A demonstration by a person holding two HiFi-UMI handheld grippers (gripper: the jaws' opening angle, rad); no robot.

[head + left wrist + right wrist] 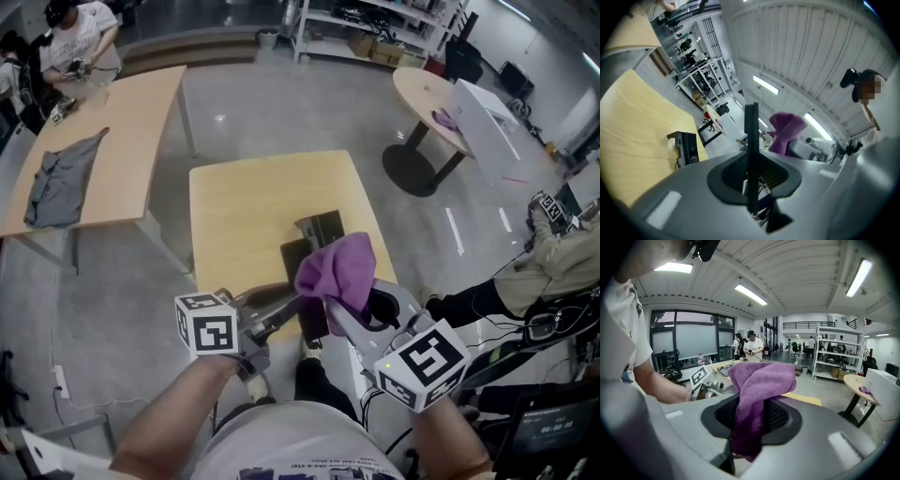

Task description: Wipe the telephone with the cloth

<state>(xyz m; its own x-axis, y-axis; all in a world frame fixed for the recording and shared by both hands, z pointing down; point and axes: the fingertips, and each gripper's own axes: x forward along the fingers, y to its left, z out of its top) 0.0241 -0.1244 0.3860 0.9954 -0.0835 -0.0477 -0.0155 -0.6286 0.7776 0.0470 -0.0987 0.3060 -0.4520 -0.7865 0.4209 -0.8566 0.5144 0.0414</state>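
Note:
My left gripper (306, 315) is shut on a thin black telephone (313, 322), held over the near edge of the small wooden table (244, 202). In the left gripper view the telephone (751, 154) stands edge-on between the jaws of my left gripper (751, 190). My right gripper (343, 306) is shut on a purple cloth (339, 267), which bunches above its jaws and hangs just right of the telephone. In the right gripper view the cloth (757, 394) fills the gap of my right gripper (751, 427). Whether cloth and telephone touch I cannot tell.
A black box-like stand (321, 230) sits on the small table, also seen as the stand (686, 147). A long table (131, 122) with a grey garment (62, 176) lies left, a round table (427, 89) far right. A seated person (553, 258) is at the right.

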